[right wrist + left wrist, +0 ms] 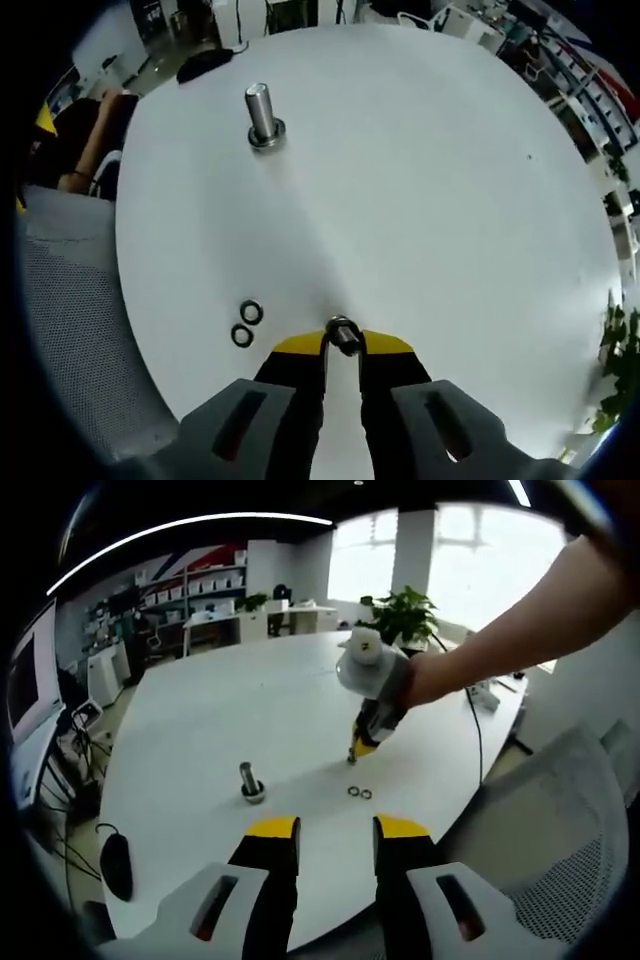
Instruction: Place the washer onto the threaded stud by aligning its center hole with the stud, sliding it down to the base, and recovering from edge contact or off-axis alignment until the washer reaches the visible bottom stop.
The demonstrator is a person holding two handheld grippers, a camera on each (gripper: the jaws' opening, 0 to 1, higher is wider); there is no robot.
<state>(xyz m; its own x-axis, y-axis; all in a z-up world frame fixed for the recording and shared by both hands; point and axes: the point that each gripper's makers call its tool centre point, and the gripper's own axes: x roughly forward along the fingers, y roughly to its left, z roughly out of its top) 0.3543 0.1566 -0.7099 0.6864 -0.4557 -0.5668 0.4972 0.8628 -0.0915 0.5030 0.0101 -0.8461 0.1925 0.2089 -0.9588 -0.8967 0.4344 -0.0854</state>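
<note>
A metal threaded stud stands upright on the white table, its round base resting flat. Two small washers lie side by side on the table. My right gripper points its tips down at the table close to those washers, shut on a washer held on edge between its yellow tips. My left gripper hovers open near the table's front edge, apart from the stud, nothing between its jaws.
The round white table carries a black mouse at its rim and a cable. A grey mesh chair stands beside it. A potted plant stands at the far side.
</note>
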